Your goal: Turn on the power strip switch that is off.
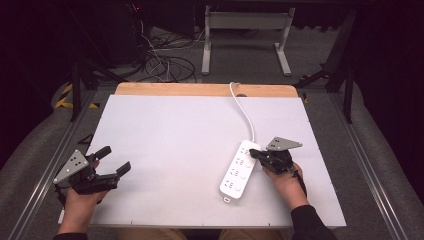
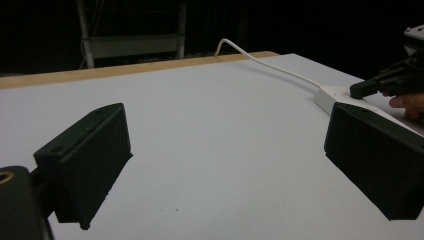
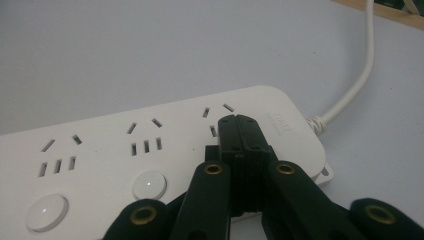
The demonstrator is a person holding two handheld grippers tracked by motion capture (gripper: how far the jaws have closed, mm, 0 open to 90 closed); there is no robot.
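From the high view, a white power strip (image 1: 239, 170) lay on the white desk (image 1: 175, 135), its long axis running from near the person's edge up and slightly away to the right, with its white cord (image 1: 245, 112) leading off the far end toward the wooden back edge. The right tool (image 1: 256, 153) sat at the far end of the strip, its tips over the strip's top face beside the cord end, jaws pressed together and gripping nothing. The left tool (image 1: 114, 161) rested well to the left of the strip, jaws spread wide and empty; the right hand (image 1: 285, 181) was plainly the nearer one. In the left gripper view, the left tool (image 2: 225, 145) showed both jaws far apart over bare desk, the strip (image 2: 345, 95) lying ahead to the right with the right tool (image 2: 370, 89) on it. In the right gripper view, the right tool (image 3: 243, 122) had its closed tips touching or just above the strip (image 3: 115, 150) near the last socket, the round buttons (image 3: 149, 184) lying back along the strip's length toward the camera's left. Any press would likely call for only a short shift along that axis.
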